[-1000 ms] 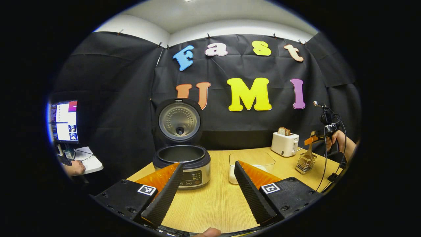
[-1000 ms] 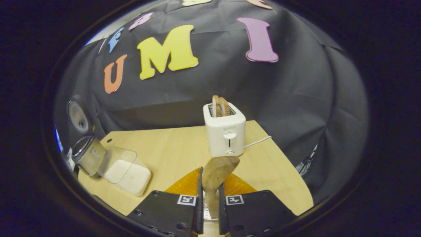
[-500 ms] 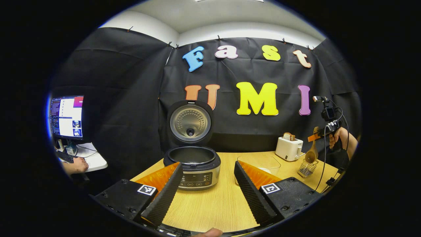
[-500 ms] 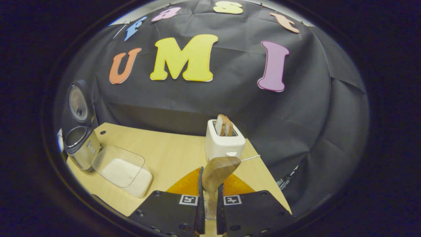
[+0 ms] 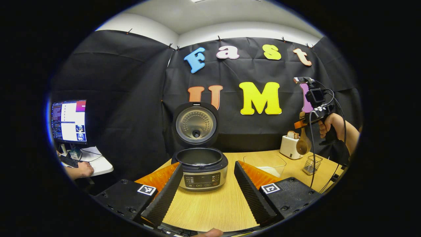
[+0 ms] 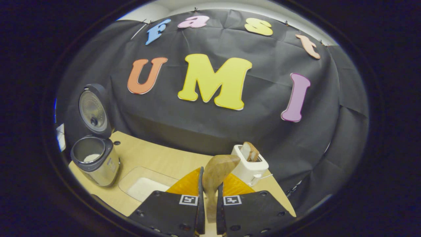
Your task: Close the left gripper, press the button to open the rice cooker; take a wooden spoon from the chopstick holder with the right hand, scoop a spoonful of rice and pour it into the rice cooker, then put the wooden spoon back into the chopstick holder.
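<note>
Right gripper [image 6: 208, 210] has lifted the wooden spoon [image 6: 215, 174] clear of the chopstick holder [image 5: 311, 164]; a second ago the spoon was still down in the holder. Fingers are pinching the spoon handle from both sides, bowl end sticking up past the fingertips.

Left gripper view: the spoon [image 5: 303, 144] hangs bowl-down above and just left of the holder, not touching it, with a hand [image 5: 330, 126] on the right gripper's [image 5: 302, 123] grip. Toaster [image 5: 289, 146] sits just left of the holder, farther back.

Rice cooker [image 5: 201, 166] is open, lid upright, well left of the holder. Clear rice container [image 5: 264, 163] stands between cooker and holder on the table [image 5: 213, 205].

Left gripper [image 5: 207, 194] is idle, fingers spread wide, nothing between them, low over the table in front of the cooker.

Right gripper view: cooker [image 6: 95, 161] far left, rice container [image 6: 144, 186] beside it, toaster [image 6: 250, 163] just behind the spoon bowl.
</note>
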Motion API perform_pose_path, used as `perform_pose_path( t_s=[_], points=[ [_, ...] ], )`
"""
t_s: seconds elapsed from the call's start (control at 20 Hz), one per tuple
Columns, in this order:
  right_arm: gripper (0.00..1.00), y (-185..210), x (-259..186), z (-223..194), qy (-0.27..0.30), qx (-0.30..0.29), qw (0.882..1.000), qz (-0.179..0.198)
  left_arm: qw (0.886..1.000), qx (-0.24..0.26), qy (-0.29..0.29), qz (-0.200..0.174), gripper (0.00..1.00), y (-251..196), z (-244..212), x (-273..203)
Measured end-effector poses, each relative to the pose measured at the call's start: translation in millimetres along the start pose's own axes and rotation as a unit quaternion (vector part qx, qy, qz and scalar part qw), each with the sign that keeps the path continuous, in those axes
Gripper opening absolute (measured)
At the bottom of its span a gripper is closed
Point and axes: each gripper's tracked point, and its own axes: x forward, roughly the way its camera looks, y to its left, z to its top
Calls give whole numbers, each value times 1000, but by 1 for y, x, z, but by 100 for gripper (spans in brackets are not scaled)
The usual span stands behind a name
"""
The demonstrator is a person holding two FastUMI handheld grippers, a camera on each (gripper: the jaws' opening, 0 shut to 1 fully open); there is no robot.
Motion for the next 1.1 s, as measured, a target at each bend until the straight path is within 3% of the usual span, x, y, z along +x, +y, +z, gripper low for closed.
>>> perform_pose_path(
  t_s=[0.2, 0.5, 1.1],
  points=[
    [13, 67, 18, 11, -11, -9, 1000, 11, 1000, 2, -2, -1, 100, 3, 2, 0],
    [13, 135, 69, -24, 6, -25, 1000, 5, 1000, 3, 0, -13, 100, 5, 1, 0],
    [13, 147, 116, -80, 27, -88, 994, -53, 1000, -26, 7, -11, 100, 23, -2, 3]
  ],
)
